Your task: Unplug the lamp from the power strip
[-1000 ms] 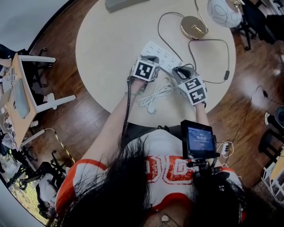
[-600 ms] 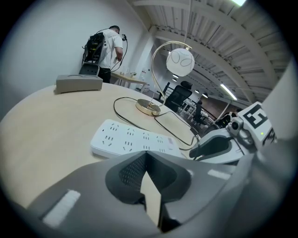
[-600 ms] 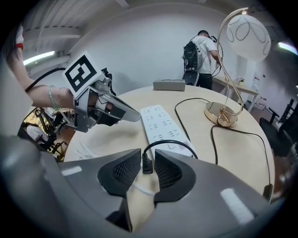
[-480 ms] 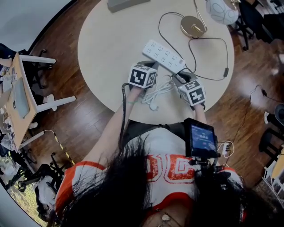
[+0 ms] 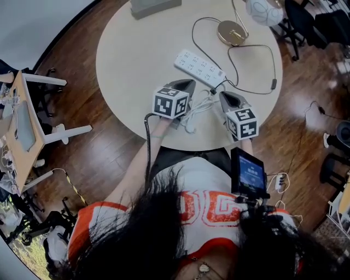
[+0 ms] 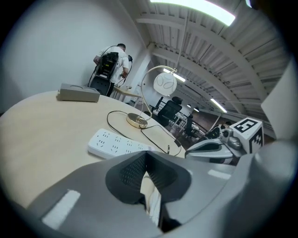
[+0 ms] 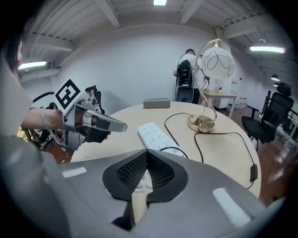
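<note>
A white power strip (image 5: 199,68) lies on the round beige table (image 5: 131,60). Behind it stands the lamp, with a gold base (image 5: 229,33) and a white globe (image 5: 261,11). Its black cord (image 5: 257,46) loops back to the strip's near end; I cannot tell whether the plug sits in a socket. My left gripper (image 5: 188,83) hovers just short of the strip, shut, with nothing in it. My right gripper (image 5: 225,96) is also shut and empty, to the right of the coiled white cable (image 5: 196,111). In the gripper views the strip (image 6: 118,145) (image 7: 157,135) lies beyond each gripper (image 6: 146,155) (image 7: 147,152).
A grey box (image 5: 155,5) rests at the table's far edge. The cord's inline switch (image 5: 273,83) lies near the right rim. Office chairs (image 5: 298,24) and a wooden desk (image 5: 19,126) stand on the floor around. A person (image 6: 116,62) stands far behind.
Both grippers have drawn back from the power strip toward the table's near edge. The left one was over the strip and the right one at its near end.
</note>
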{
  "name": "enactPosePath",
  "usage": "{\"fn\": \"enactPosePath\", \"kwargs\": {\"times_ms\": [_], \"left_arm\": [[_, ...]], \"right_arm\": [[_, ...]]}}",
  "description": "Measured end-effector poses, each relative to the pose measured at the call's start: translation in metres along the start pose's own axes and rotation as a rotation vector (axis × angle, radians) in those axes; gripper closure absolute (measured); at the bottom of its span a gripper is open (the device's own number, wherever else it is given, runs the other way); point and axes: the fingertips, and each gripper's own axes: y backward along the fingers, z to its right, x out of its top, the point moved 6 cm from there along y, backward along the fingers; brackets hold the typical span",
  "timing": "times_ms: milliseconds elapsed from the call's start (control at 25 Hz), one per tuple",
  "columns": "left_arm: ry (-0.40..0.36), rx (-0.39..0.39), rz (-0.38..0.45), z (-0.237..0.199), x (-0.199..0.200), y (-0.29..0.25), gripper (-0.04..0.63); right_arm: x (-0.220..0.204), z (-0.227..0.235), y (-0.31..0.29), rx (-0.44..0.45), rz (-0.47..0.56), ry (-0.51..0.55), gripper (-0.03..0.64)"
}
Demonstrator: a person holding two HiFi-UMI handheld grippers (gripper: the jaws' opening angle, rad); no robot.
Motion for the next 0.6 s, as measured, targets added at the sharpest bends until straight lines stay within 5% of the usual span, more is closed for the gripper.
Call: {"fn": "enactPosePath", "kwargs": {"times_ms": [600], "left_arm": [[0.028,-0.078,0.202,0.036,-0.019,0.091,0.595]], "right_arm": [[0.021,-0.068,0.007,0.015,0.178,-0.129,0.617]]}}
